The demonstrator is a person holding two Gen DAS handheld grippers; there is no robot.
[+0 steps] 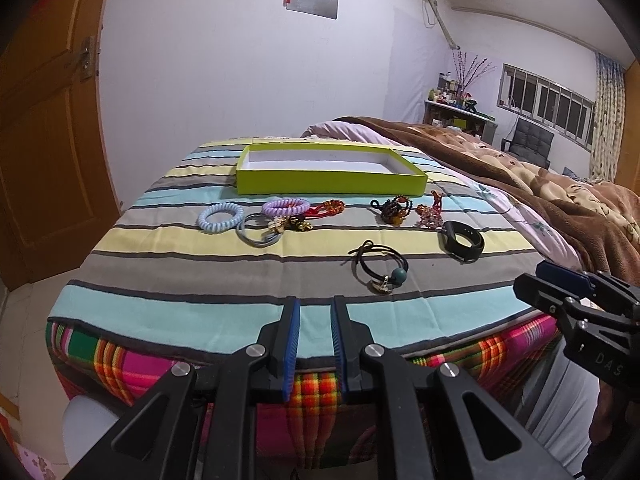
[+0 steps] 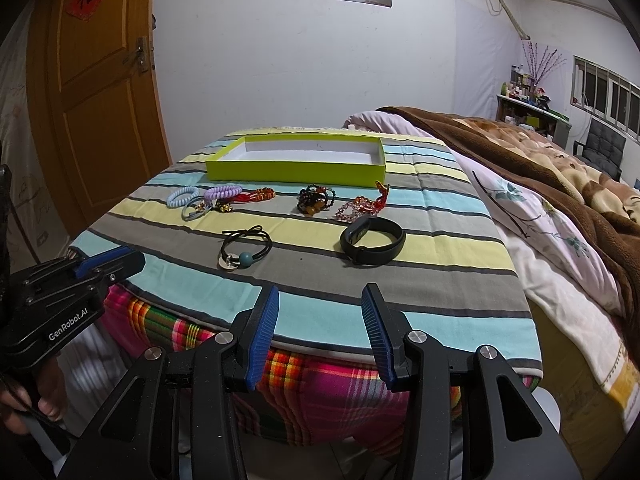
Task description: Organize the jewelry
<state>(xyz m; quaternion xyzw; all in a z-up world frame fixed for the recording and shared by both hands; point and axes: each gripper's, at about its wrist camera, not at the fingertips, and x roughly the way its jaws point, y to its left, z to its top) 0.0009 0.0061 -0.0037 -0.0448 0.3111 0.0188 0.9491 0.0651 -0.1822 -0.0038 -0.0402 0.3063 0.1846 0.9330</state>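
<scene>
Left gripper [image 1: 314, 312] seen with jaws apart, narrow gap, nothing between. Right gripper [image 2: 320, 304] spread wider, also empty. Both held over near edge of striped cloth [image 1: 200, 264]. Black hair tie with teal bead [image 1: 378, 268] found just ahead of left fingers; black wristband [image 2: 372, 240] just ahead of right fingers. Coil ties [image 1: 220, 216], bead bracelets [image 2: 316, 200] lay farther ahead. Green box [image 1: 332, 168] set beyond all, nothing inside.

Even indoor light, soft shadows, sharp centre, strong fisheye bending, dark vignetted corners, mild colour noise
</scene>
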